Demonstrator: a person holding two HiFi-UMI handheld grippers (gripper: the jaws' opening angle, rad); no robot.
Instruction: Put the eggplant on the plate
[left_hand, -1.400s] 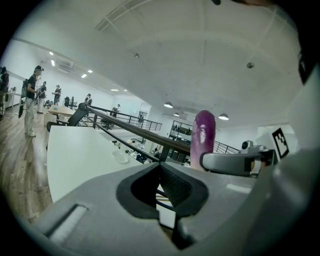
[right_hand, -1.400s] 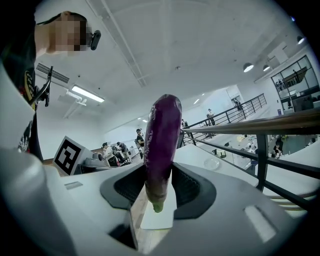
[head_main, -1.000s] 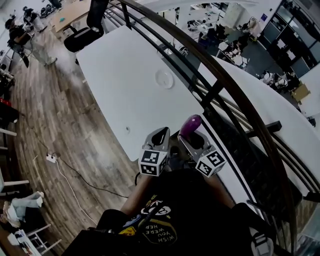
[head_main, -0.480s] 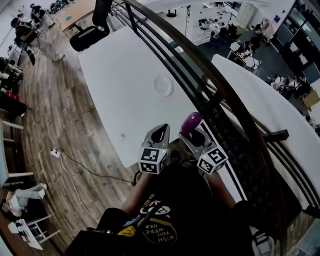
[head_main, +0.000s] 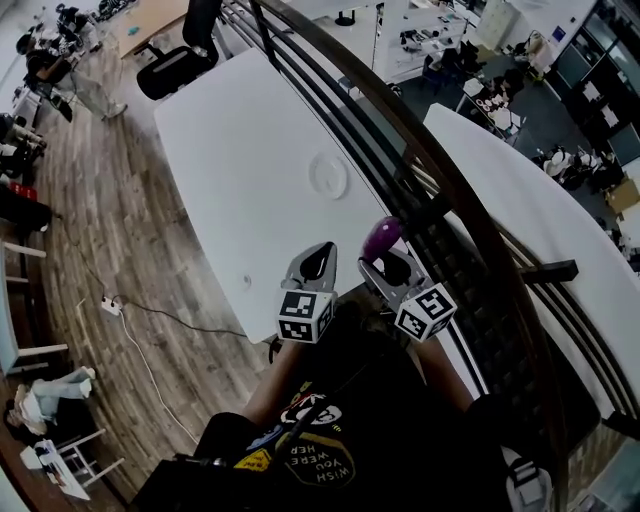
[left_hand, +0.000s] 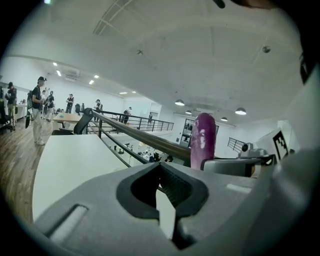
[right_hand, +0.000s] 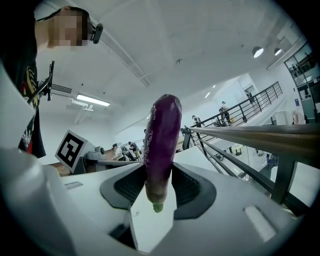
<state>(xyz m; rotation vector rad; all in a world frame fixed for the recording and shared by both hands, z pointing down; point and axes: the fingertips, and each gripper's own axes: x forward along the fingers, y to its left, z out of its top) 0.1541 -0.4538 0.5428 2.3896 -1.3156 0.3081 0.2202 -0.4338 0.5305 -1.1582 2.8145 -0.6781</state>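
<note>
A purple eggplant (head_main: 380, 237) stands upright in my right gripper (head_main: 385, 262), which is shut on its lower part; its green stem end (right_hand: 157, 206) pokes out below the pads. The eggplant (right_hand: 161, 142) fills the middle of the right gripper view. Close on its left, my left gripper (head_main: 320, 258) is shut with nothing in it; its tips meet in the left gripper view (left_hand: 159, 167), and the eggplant (left_hand: 203, 140) shows to the right there. A round white plate (head_main: 328, 175) lies on the white table (head_main: 250, 150), well ahead of both grippers.
A dark railing (head_main: 440, 170) runs along the table's right side, with a lower floor and another white table (head_main: 520, 220) beyond it. A black office chair (head_main: 185, 65) stands at the table's far end. People (head_main: 60, 70) stand far left. A power strip (head_main: 112, 303) and its cable lie on the wood floor.
Both grippers have moved forward together over the table's near end, the eggplant still held upright in the right one. The plate now sits a little nearer in view.
</note>
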